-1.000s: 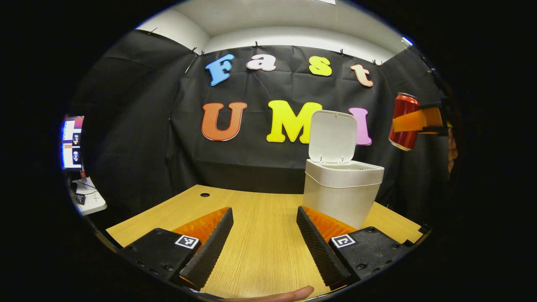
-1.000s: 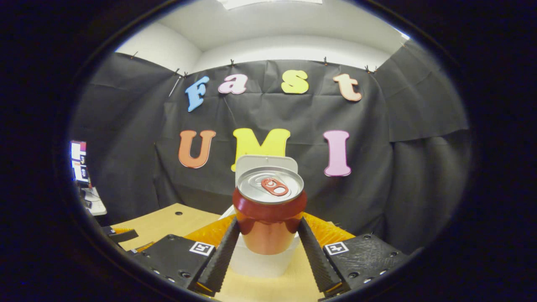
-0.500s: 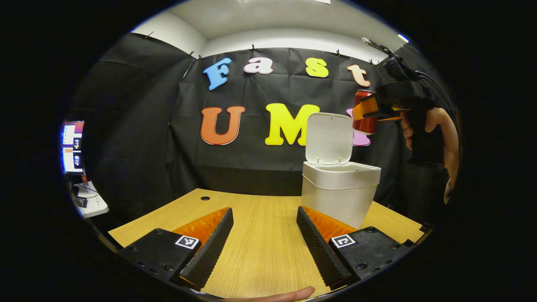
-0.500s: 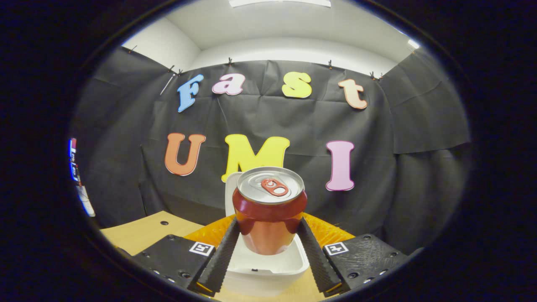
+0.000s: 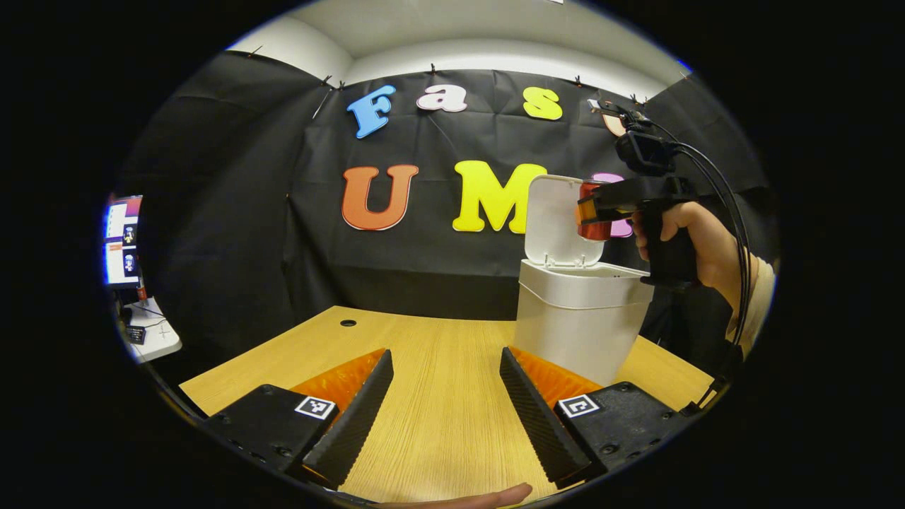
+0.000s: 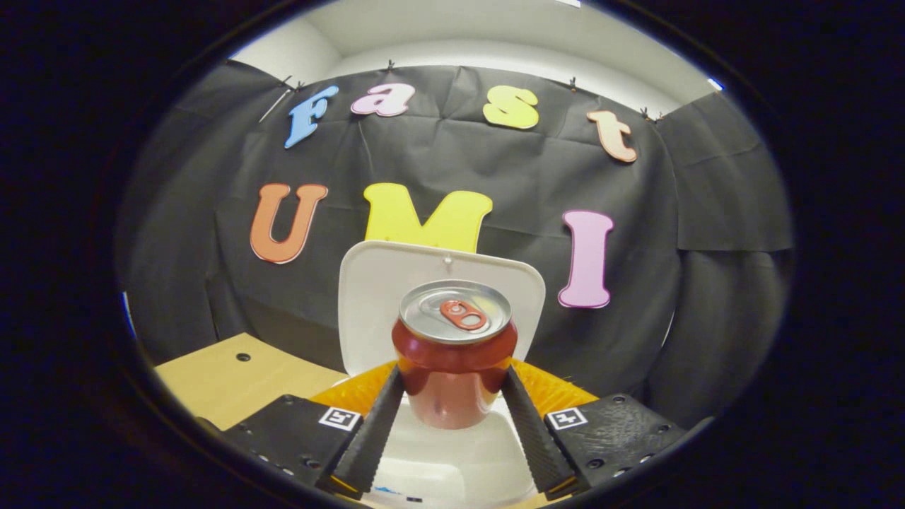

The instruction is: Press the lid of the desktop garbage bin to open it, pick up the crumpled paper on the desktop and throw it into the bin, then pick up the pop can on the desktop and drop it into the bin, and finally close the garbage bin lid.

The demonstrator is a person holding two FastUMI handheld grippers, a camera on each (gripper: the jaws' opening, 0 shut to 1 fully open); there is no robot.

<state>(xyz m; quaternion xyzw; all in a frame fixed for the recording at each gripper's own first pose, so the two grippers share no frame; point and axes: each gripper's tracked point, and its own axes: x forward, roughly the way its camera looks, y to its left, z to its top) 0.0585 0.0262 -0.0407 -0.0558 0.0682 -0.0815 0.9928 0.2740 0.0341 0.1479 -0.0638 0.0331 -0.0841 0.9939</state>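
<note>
Now that pop can (image 6: 454, 353) hangs over bin (image 5: 580, 318)

The pop can (image 6: 454, 367) is showing glossy red metal with a brushed silver top; the garbage bin (image 5: 576, 322) is looking smooth matt white plastic; the bench (image 5: 438, 396) is showing fine-grained matt wood.

Bright overhead light, sharp centre, strong fisheye bending at edges

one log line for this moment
step: drop can | right gripper: holding pop can over bin | lid: open | left gripper: open, empty
</note>
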